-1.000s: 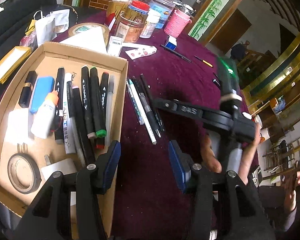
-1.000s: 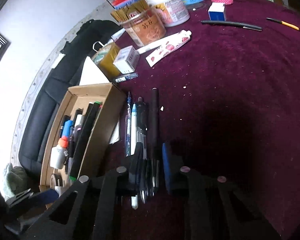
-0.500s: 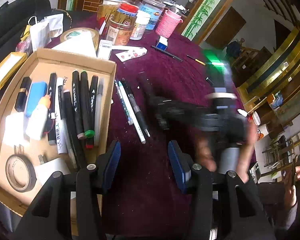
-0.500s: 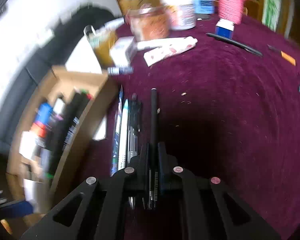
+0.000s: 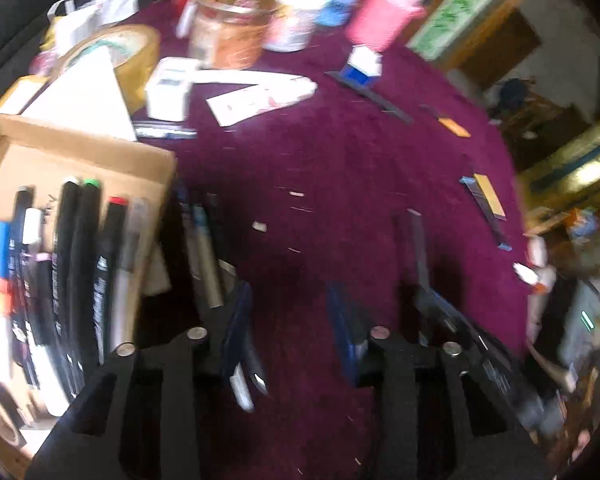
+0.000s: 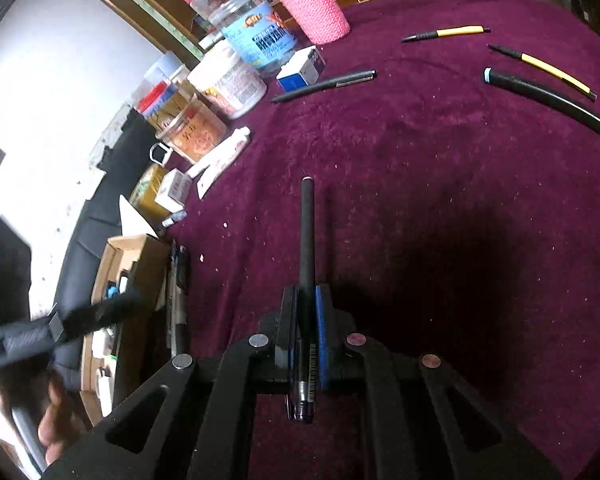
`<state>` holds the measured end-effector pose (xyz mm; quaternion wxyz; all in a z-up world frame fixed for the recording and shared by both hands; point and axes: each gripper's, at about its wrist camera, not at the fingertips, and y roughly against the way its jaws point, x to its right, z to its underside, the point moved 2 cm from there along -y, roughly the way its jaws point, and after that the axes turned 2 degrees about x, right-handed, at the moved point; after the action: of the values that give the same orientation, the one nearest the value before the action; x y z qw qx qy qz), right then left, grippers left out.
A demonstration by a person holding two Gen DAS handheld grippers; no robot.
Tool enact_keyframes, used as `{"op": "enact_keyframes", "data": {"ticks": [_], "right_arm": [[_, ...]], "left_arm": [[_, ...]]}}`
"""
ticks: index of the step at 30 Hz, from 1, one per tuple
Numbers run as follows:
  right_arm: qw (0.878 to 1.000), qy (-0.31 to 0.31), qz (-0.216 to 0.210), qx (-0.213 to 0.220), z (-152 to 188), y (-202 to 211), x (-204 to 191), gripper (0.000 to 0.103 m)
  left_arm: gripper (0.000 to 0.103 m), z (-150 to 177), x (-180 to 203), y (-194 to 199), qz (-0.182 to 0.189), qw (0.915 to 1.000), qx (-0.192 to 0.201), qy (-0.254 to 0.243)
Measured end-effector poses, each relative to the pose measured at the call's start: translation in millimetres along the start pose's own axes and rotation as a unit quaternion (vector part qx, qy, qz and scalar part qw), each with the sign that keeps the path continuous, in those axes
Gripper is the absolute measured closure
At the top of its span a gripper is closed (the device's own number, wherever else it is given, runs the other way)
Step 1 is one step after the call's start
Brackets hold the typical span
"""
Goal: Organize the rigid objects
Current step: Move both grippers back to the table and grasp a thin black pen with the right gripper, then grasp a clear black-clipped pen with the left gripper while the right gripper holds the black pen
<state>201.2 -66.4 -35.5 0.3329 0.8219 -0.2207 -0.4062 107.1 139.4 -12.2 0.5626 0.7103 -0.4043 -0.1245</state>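
My right gripper [image 6: 306,312] is shut on a black pen [image 6: 307,240] and holds it above the purple tablecloth [image 6: 440,200], pointing away from me. My left gripper [image 5: 290,320] is open and empty, low over the cloth beside the cardboard box [image 5: 100,152]. The box holds several markers [image 5: 80,264]. A few pens [image 5: 204,256] lie on the cloth just right of the box, by my left fingers. The left wrist view is blurred. The right gripper shows in it as a dark shape [image 5: 452,320].
Jars [image 6: 196,128], a pink knitted cup [image 6: 314,8] and a puzzle cube [image 6: 302,70] stand at the far edge. Loose pens [image 6: 540,66] lie on the right of the cloth. A tape roll [image 5: 120,52] and small white box [image 5: 168,88] sit behind the box.
My right gripper closed on the black pen, lifted it out of the row by the box and swung right. My left gripper moved forward and lower toward the pens.
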Motion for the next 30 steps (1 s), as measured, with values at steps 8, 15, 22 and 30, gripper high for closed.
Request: {"op": "enact_keyframes", "data": {"ticks": [8,15,22,30], "right_arm": [[0.999,0.026,0.014,-0.014,6,-9,-15,0.096],[1.000,0.024,0.007,-0.001,6,-4,-13,0.095],[0.999,0.036,0.035,-0.012,11,-16,-14,0.096],[0.997,0.054,0.056,-0.012,12,-19,-18,0.096]], "left_arm": [[0.069,4,1,-18,-0.064,0.9979,-0.012,0.002],[0.082,11,-2,-28,-0.075,0.9966,-0.031,0.016],[0.082,26,10,-26,-0.099,0.9946,-0.008,-0.028],[0.095,26,14,-29,-0.110,0.9925,0.006,-0.053]]}}
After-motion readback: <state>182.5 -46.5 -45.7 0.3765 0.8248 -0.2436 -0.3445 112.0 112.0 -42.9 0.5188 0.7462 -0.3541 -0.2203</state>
